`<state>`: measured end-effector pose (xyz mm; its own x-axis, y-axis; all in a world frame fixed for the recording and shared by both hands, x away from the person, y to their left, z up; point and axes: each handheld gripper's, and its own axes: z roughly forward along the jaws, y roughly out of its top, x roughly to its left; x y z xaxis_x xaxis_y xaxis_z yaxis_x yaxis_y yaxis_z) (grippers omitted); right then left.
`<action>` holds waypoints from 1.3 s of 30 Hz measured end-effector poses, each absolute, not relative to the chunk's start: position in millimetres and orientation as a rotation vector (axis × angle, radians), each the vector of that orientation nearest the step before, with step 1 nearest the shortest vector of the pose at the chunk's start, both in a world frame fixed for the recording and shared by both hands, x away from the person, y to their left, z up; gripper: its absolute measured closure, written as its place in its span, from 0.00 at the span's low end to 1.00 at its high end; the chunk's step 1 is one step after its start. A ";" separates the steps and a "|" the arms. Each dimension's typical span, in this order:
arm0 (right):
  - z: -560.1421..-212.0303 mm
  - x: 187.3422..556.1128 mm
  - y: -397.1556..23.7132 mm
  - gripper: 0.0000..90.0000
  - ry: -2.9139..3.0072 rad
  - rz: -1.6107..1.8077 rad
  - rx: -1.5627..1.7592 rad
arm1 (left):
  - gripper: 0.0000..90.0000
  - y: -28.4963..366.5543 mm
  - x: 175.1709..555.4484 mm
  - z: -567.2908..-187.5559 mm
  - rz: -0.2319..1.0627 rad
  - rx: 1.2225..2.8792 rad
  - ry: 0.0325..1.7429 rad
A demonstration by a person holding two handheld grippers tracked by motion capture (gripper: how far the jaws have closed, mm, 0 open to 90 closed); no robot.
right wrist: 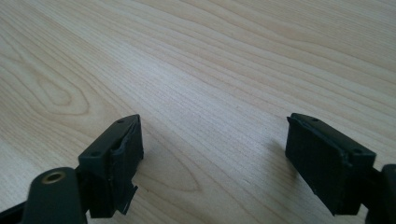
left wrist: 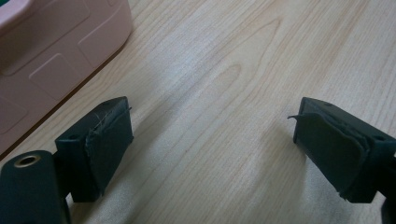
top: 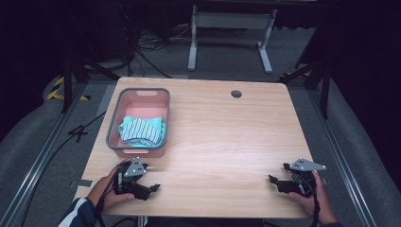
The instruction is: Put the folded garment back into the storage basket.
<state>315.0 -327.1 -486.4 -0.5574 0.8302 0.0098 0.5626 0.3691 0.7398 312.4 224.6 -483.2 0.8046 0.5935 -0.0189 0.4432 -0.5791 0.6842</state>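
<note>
High view, desk: a pale wooden desk [top: 222,137] with a small round cable hole [top: 236,93] near its far edge.
High view, basket: a pink basket with a grey rim [top: 115,118] sits on the desk's left side, a folded teal-and-white striped cloth [top: 141,130] lying inside it.
High view, left claw: the left claw [top: 152,187] rests low at the near left corner, just in front of the basket, held by a hand [top: 108,189] in a striped sleeve.
High view, right claw: the right claw [top: 278,173] sits at the near right edge, well apart from the basket, pointing inward.
Left gripper view: jaws spread wide over bare wood with nothing between them; the basket's pink wall [left wrist: 56,60] stands close at the upper left.
Right gripper view: jaws likewise spread wide, empty, over the desk's wood grain [right wrist: 210,70].
</note>
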 end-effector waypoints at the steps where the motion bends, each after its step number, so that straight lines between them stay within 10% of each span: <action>1: -486.4 315.0 -327.1 0.22 2.270 1.011 1.217 | 0.12 224.2 312.7 -483.4 0.276 2.280 0.762; 39: -486.7 314.2 -327.0 0.18 2.255 0.992 1.236 | 0.04 220.4 318.6 -484.0 0.266 2.304 0.755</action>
